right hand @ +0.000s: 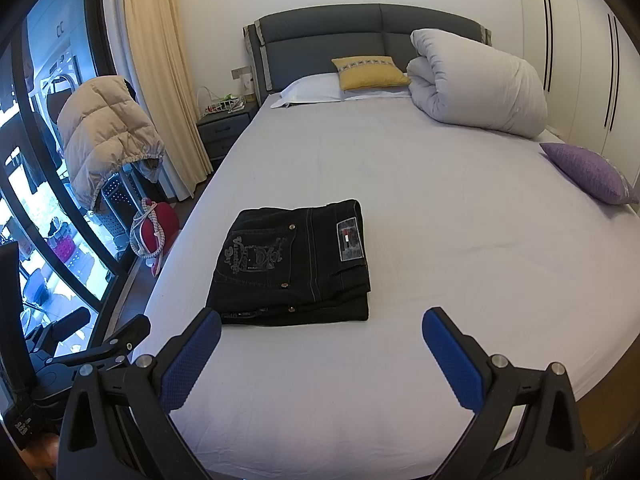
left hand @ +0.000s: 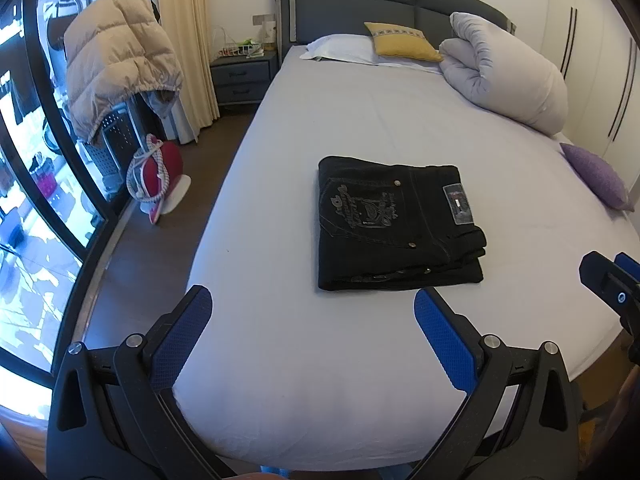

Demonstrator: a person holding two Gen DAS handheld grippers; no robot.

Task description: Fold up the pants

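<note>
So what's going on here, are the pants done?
Looks done. The black pants lie folded in a neat rectangle on the bed. A person holds both grippers back near the bed's foot: the left gripper and right gripper are open, empty, and touching nothing.

The folded black denim pants (right hand: 294, 266) bore grey embroidered pocket lettering, seemingly "Valentine Day"; their rectangular waistband patch (right hand: 351, 239) was illegible.
</note>
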